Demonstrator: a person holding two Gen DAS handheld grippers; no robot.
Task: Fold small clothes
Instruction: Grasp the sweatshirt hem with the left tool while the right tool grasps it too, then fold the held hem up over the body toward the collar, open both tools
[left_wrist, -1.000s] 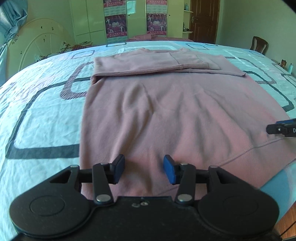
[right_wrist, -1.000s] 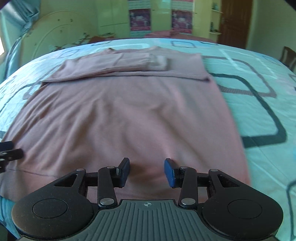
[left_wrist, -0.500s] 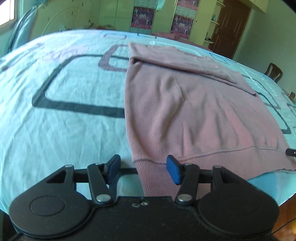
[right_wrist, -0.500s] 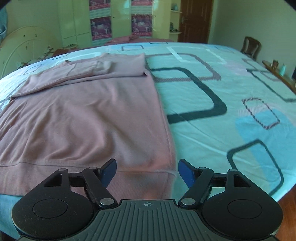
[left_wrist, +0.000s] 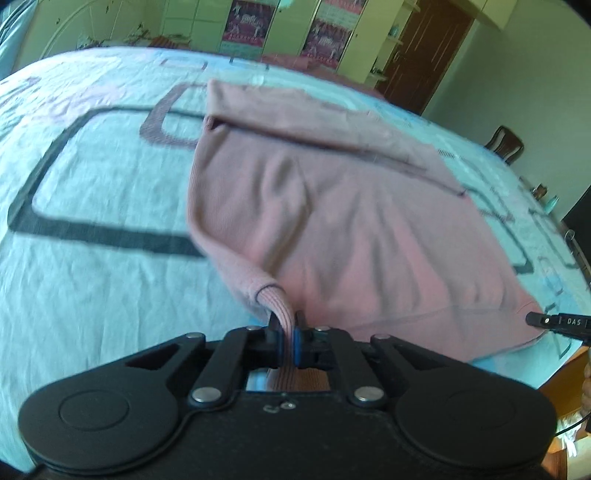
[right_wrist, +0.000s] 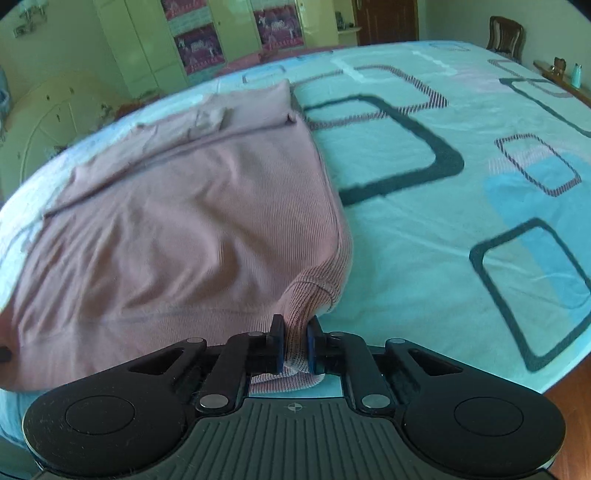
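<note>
left gripper (left_wrist: 287, 341): clamped on pink sweater (left_wrist: 332, 221) hem corner | right gripper (right_wrist: 295, 345): closing on opposite corner | purpose: lift 2 corners, fold away

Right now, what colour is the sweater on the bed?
Dusty pink, ribbed at the hem. The sweater shows best in the right wrist view.

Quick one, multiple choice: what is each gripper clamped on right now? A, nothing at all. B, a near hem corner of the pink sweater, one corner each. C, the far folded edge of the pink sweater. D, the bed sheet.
B: the left gripper pinches the ribbed hem corner of the pink sweater on its side, and the right gripper, just closing, pinches the other near corner.
</note>
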